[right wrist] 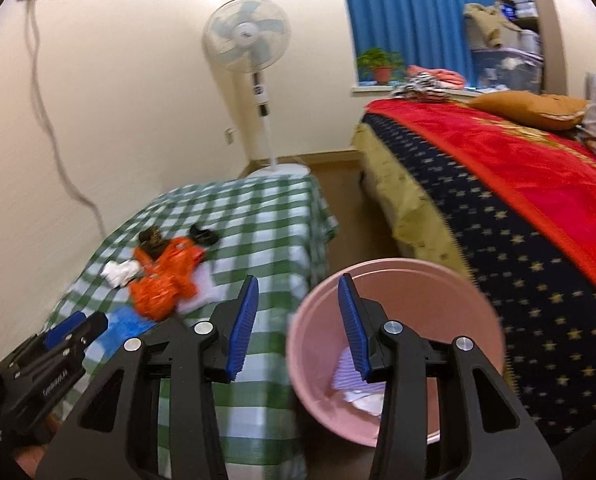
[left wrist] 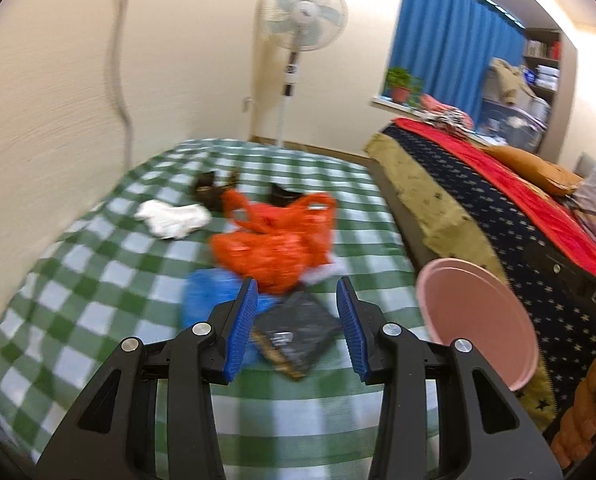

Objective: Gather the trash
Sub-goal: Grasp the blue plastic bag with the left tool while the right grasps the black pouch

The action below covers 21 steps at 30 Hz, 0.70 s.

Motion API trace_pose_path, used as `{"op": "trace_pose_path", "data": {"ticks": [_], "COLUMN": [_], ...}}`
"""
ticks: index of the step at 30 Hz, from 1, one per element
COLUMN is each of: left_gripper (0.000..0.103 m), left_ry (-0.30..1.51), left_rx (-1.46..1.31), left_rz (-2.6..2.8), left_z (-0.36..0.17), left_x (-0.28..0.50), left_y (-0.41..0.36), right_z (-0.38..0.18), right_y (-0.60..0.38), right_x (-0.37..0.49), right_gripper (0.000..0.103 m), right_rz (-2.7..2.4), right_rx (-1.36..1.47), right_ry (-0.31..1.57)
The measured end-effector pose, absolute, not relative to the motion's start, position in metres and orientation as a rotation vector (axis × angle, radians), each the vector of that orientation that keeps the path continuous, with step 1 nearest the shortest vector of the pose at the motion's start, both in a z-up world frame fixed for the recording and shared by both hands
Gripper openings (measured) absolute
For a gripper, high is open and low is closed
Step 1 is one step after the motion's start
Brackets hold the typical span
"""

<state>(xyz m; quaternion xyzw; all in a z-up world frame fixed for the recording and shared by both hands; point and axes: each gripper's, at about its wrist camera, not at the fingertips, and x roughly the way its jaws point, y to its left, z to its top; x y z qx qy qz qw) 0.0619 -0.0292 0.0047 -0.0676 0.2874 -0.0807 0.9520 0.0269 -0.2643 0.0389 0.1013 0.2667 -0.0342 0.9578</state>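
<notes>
Trash lies on a green checked tablecloth [left wrist: 97, 264]. There is an orange plastic bag [left wrist: 275, 240], a white crumpled tissue [left wrist: 173, 218], a blue wrapper [left wrist: 207, 300], a dark foil packet [left wrist: 298, 332] and dark scraps [left wrist: 209, 188]. My left gripper [left wrist: 297, 330] is open and empty, just above the dark foil packet. My right gripper [right wrist: 298, 328] is open and empty, over the rim of a pink bin [right wrist: 438, 288] holding white and striped paper [right wrist: 354, 380]. The left gripper [right wrist: 63, 338] shows at the lower left of the right wrist view, near the orange bag [right wrist: 165, 280].
The pink bin [left wrist: 478, 320] stands between the table and a bed with a red and star-patterned blanket [right wrist: 518, 200]. A white pedestal fan [right wrist: 253, 60] stands past the table by the wall. A blue curtain [right wrist: 406, 12] and a potted plant [right wrist: 380, 64] are behind.
</notes>
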Motion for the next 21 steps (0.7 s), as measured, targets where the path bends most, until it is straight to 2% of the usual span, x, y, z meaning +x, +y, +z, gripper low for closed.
{"op": "trace_pose_path", "data": {"ticks": [7,21], "left_gripper": [0.041,0.041], "left_ry": [0.587,0.630], "left_rx": [-0.197,-0.230], "left_rz": [-0.048,-0.003], "left_z": [-0.002,-0.019], "left_x": [0.062,0.075], "left_y": [0.009,0.025], "right_z": [0.018,-0.037], "right_y": [-0.225,-0.182], "right_x": [0.048,0.096], "right_gripper": [0.030,0.030], "right_rz": [0.051,0.129], "right_rx": [0.237,0.273], "right_ry": [0.609,0.791]}}
